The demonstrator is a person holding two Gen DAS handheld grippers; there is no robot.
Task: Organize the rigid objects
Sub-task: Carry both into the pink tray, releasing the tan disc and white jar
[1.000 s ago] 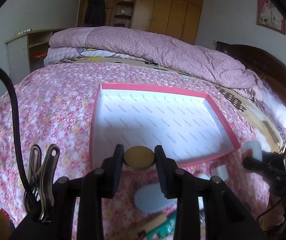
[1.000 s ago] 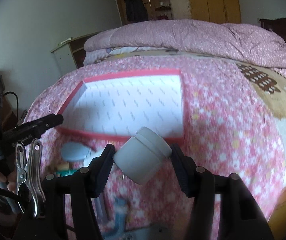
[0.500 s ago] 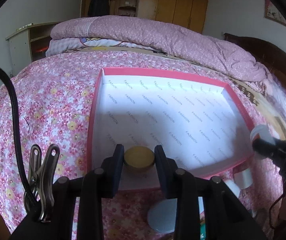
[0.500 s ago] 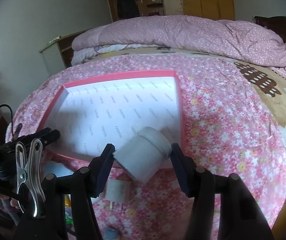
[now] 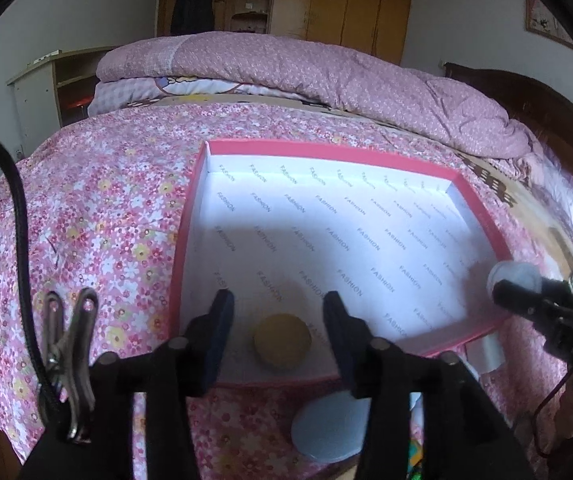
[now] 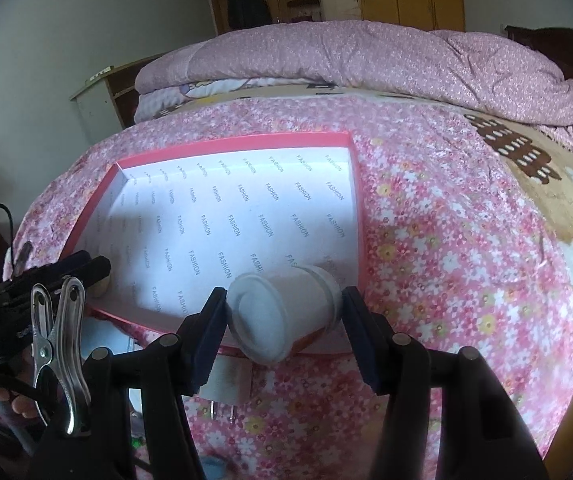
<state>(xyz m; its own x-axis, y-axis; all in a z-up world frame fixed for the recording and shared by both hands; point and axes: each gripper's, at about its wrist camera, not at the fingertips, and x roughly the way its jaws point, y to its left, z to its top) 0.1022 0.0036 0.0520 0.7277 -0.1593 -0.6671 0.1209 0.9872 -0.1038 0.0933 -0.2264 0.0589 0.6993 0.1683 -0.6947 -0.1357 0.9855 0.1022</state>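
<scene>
Between opening left gripper [image 5: 274,312] jaws: yellow puck [image 5: 282,341], untouched.

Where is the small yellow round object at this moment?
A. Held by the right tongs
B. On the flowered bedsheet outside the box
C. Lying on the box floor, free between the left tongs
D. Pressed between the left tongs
C: the yellow round object lies on the floor of the pink box, with gaps to both pads of the opening left tongs.
</scene>
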